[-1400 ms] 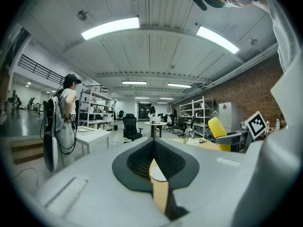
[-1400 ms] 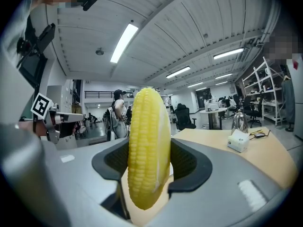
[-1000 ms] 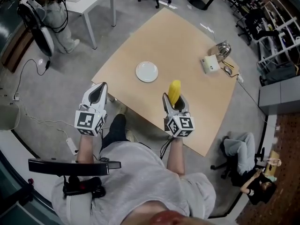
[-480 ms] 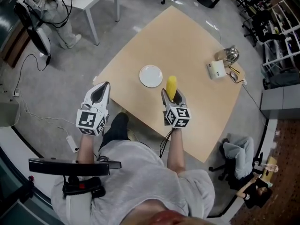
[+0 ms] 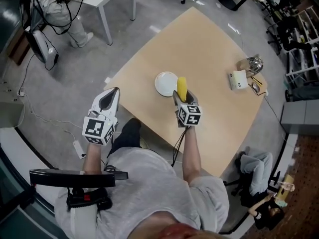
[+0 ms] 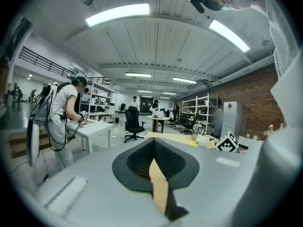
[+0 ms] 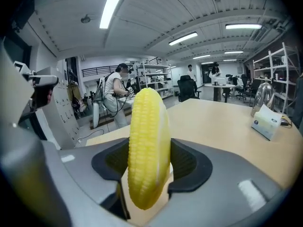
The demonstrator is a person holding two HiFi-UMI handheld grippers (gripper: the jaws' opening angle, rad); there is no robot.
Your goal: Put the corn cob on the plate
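**While the cob rides in the right jaws, the plate lies bare**

Since the corn cob (image 5: 182, 87) must be set down whole, the right gripper (image 5: 183, 98) clamps it across its lower half. Seen from the right gripper view, the cob (image 7: 147, 145) stands lengthwise between the pads, and its free end juts well past the tips. This grip leaves that end clear to reach the plate first.

Cob location: in the air over the table (image 5: 209, 44), just beside the right rim of the plate (image 5: 166, 83) and not touching it.

Plate: white, toward the table's near edge, nothing on it.

Left gripper (image 5: 107, 99): jaws together on nothing, held off the table beyond its near edge. Judged idle, since one gripper suffices.

Placement not yet made.
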